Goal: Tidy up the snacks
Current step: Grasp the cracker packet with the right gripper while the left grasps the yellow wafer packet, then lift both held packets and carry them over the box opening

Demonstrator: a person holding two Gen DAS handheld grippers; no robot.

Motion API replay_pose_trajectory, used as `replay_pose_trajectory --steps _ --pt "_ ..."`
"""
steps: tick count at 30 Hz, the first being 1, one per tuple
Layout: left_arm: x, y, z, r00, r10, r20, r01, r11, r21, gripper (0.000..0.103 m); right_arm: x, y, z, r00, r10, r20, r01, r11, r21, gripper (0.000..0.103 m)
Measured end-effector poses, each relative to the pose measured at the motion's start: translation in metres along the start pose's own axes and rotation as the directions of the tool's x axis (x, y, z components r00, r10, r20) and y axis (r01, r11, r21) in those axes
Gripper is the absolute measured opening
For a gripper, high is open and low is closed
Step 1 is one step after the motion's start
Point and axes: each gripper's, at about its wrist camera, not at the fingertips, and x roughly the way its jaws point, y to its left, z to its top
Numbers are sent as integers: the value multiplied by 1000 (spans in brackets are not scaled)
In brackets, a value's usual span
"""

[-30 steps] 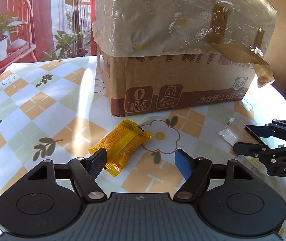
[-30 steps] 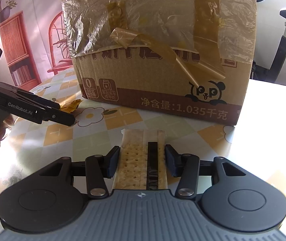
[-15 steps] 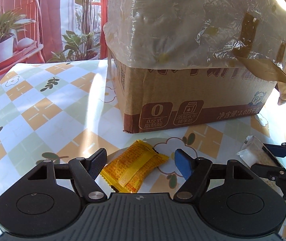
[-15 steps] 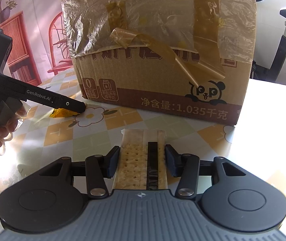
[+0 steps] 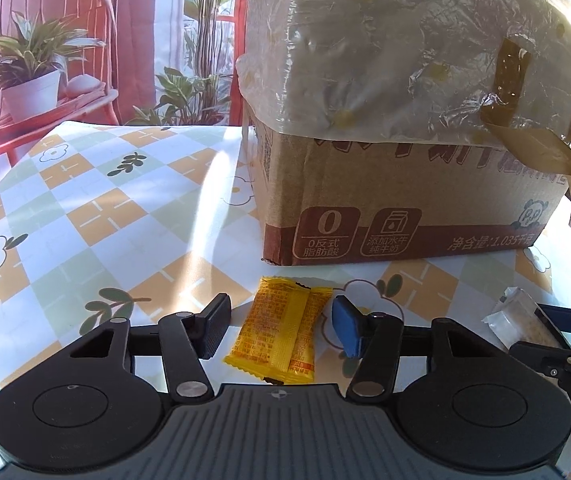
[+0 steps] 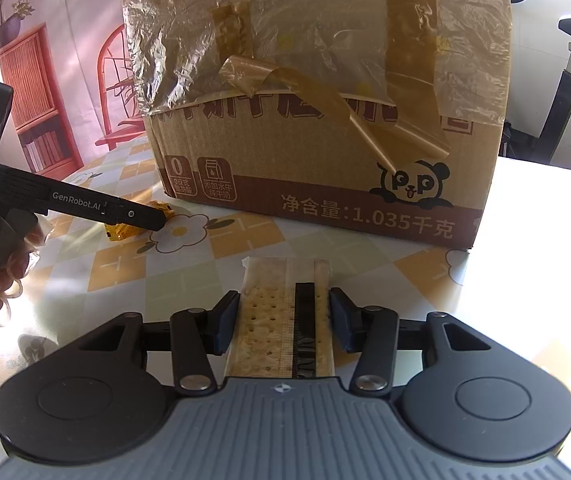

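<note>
The left tool (image 5: 279,326), jaws spread, has slid around one yellow foil snack packet (image 5: 281,340); the right tool (image 6: 283,320) stays clamped on one clear-wrapped cracker pack (image 6: 281,320).

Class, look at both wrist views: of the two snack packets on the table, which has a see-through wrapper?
The cracker packet between the right gripper's fingers: its clear wrapper shows the crackers. The yellow packet is opaque.

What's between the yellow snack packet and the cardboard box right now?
Nothing: in the left wrist view only bare tablecloth separates the yellow snack packet from the cardboard box.
</note>
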Motion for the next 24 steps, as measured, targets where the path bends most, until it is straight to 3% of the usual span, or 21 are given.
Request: replay_pose_trajectory --steps 1,2,12,20,24 --pt "-1 -2 0 1000 16 -2 -16 1000 14 41 0 0 0 1000 0 0 0 1000 0 51" --pt "-4 -3 -1 1000 26 -7 -26 1000 16 37 0 0 0 1000 0 0 0 1000 0 51" --pt "-55 -15 -27 999 19 36 -13 984 -176 35 1 3 0 1000 -13 -4 13 1000 -26 51" --pt "-83 -34 -40 998 6 70 3 992 -128 35 0 15 1 997 -55 -45 50 993 -103 53" --pt "-89 -41 -45 997 -9 70 17 993 -118 35 -7 13 -2 997 -51 -59 46 996 -76 53"
